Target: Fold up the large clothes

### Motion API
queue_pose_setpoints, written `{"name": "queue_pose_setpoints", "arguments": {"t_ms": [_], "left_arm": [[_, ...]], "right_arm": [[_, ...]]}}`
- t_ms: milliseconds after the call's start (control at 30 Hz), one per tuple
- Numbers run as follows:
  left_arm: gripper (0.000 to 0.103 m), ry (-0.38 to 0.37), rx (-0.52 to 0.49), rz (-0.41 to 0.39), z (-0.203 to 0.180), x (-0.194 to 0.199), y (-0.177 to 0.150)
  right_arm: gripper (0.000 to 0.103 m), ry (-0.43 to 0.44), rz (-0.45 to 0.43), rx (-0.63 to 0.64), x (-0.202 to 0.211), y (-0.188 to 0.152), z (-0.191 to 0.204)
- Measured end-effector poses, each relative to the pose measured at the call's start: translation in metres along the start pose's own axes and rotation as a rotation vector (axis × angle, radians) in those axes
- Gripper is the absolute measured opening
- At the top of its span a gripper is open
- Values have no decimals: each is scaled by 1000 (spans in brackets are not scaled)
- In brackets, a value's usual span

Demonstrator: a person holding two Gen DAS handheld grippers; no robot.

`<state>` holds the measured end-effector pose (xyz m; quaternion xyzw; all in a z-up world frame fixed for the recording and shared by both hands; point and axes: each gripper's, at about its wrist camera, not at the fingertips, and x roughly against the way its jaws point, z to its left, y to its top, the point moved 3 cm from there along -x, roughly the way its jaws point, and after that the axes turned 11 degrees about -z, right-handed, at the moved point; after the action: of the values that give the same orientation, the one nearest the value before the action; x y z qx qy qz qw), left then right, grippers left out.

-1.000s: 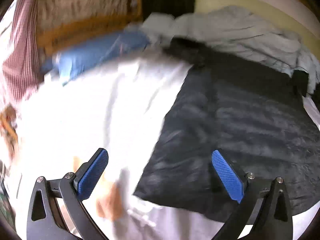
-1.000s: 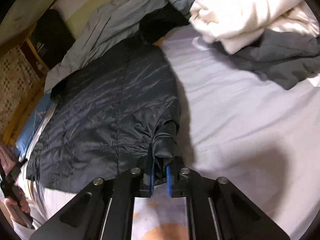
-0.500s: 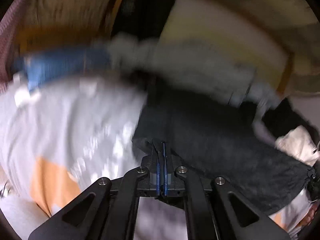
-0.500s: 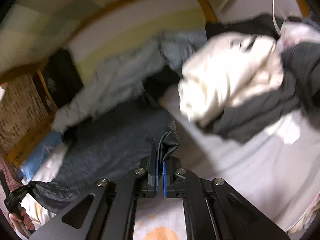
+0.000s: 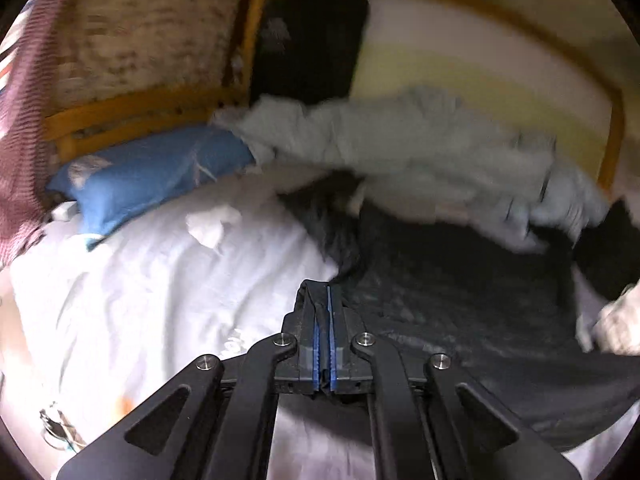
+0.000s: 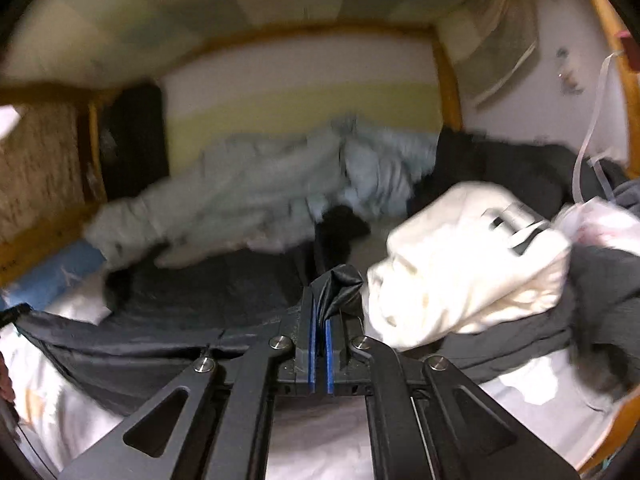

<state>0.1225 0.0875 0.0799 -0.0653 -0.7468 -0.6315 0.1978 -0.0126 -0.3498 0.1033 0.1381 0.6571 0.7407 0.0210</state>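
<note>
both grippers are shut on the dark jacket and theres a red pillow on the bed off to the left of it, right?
Almost. The left gripper and the right gripper are each shut on the dark jacket, but the pillow to its left on the bed is blue, not red. The left wrist view shows it clearly.

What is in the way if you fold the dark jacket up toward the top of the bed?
Both the left gripper and right gripper are shut on the dark jacket. At its far end, a crumpled pale grey garment lies over its top edge, and a cream garment sits beside it on the right.
</note>
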Motion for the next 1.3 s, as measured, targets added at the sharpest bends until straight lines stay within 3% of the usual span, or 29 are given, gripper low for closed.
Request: {"name": "queue_pose_setpoints", "arguments": {"t_ms": [167, 233, 267, 300, 367, 467, 500, 567, 667, 833, 933, 1000, 1100, 1167, 1300], "left_arm": [[10, 33, -26, 136, -3, -68, -33], [23, 73, -43, 169, 6, -80, -52], [43, 103, -46, 172, 19, -82, -57], [61, 119, -36, 166, 30, -84, -59], [68, 127, 17, 120, 44, -75, -54], [72, 27, 57, 25, 46, -50, -42], [76, -21, 48, -10, 42, -37, -37], [79, -129, -42, -89, 17, -12, -32], [81, -258, -224, -139, -33, 13, -44], [81, -414, -358, -12, -95, 18, -92], [81, -398, -436, 32, -121, 21, -121], [81, -399, -401, 98, -125, 7, -132], [83, -330, -304, 196, -111, -25, -155], [83, -282, -322, 167, -112, -32, -160], [83, -230, -331, 146, -111, -29, -154]], "right_arm": [[4, -4, 143, 1, -93, -53, -9], [14, -14, 211, -46, -119, -77, -21], [27, -37, 244, -75, -126, -85, -25], [49, -59, 266, -116, -130, -91, -31], [75, -57, 248, -224, -132, -95, -44], [77, -22, 195, -301, -121, -85, -56], [82, -13, 180, -312, -115, -80, -57], [88, 12, 128, -321, -100, -71, -56], [88, 109, 151, -255, -85, -68, -35], [88, 271, 328, -21, -81, -101, 44], [88, 248, 354, 196, -79, -126, 85], [88, 194, 324, 307, -77, -137, 99], [88, 185, 367, 268, -86, -151, 98], [88, 188, 412, 217, -99, -154, 92], [88, 90, 372, 184, -114, -154, 77]]}}
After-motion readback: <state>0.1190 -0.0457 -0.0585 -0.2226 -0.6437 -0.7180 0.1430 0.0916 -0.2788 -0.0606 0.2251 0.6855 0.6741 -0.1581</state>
